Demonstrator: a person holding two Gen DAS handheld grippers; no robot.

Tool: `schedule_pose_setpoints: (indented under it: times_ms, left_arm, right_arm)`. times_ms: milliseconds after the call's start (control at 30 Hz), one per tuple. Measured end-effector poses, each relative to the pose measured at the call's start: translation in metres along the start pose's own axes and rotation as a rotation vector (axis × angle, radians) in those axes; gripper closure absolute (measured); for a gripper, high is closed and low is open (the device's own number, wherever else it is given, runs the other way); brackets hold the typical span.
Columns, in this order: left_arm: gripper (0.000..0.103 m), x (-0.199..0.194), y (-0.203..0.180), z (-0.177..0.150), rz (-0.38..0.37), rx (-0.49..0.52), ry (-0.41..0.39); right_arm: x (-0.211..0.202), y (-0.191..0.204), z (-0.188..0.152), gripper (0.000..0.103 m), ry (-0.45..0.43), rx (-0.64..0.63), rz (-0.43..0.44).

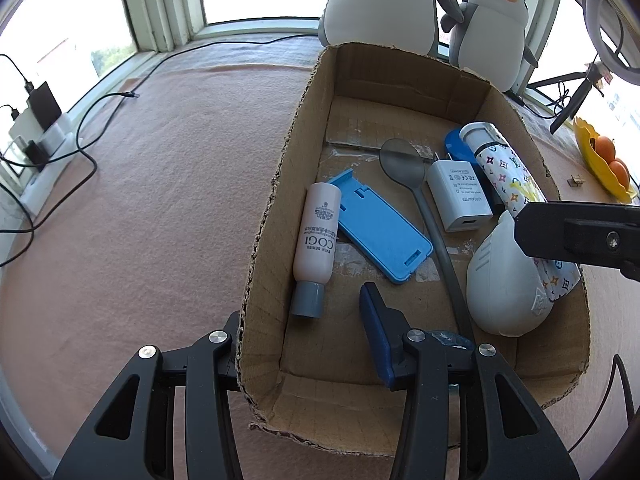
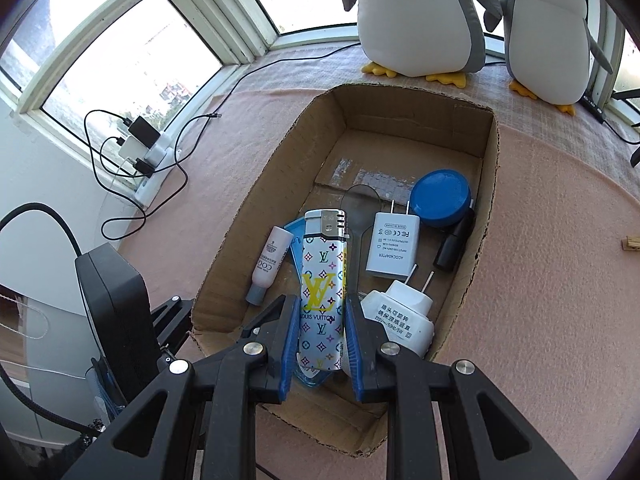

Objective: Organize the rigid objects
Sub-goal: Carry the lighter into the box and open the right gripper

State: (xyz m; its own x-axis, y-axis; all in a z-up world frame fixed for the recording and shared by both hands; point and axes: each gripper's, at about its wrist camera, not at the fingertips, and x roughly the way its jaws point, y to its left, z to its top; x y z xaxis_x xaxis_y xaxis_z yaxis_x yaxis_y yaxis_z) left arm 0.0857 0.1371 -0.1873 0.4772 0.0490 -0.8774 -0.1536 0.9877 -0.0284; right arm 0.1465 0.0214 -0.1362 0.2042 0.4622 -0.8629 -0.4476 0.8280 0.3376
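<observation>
A: Left wrist view. Left claw (image 1: pixel 308 344) straddles the near-left wall of the cardboard box (image 1: pixel 276 184), 1 finger inside, 1 outside; looks like it pinches the wall to steady it, though contact is hidden. Risk: if that hand shifts, the box drags.

B: Contents ahead of that claw?

A: 1 COGI bottle (image 1: pixel 316 236), 1 blue phone stand (image 1: pixel 380 226), 1 grey spoon (image 1: pixel 404 160), 1 white adapter (image 1: pixel 460 196), 1 white plug-in unit (image 1: pixel 504 280).

B: Right wrist view?

A: Right claw (image 2: pixel 322 320) clamped on 1 patterned lighter (image 2: pixel 322 280), held over the box's near end. Risk: smooth casing, it could slip and land on the second plug (image 2: pixel 400 316) just right of the claw. Beyond: 1 blue lid (image 2: pixel 440 198), 2 plush penguins (image 2: pixel 416 12).
</observation>
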Motion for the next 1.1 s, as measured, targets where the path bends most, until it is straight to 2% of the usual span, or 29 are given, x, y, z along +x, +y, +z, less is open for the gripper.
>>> schedule_pose_setpoints:
  times_ms: [267, 333, 700, 1100]
  left_arm:
    - [0.058, 0.000, 0.000, -0.001, 0.002, 0.002, -0.002]
    - [0.058, 0.000, -0.001, -0.001, 0.003, 0.002, -0.002]
    - [0.058, 0.000, 0.000, -0.002, 0.003, 0.002, -0.002]
    - [0.057, 0.000, 0.000, -0.002, 0.009, 0.005, -0.004]
  right_arm:
    - [-0.005, -0.005, 0.001, 0.076, -0.012, 0.016, 0.000]
    - [-0.008, -0.007, 0.000, 0.070, -0.019, 0.026, 0.004]
    - [-0.032, -0.032, -0.003, 0.062, -0.074, 0.076, -0.008]
    - [-0.067, -0.087, -0.015, 0.056, -0.137, 0.150, -0.117]
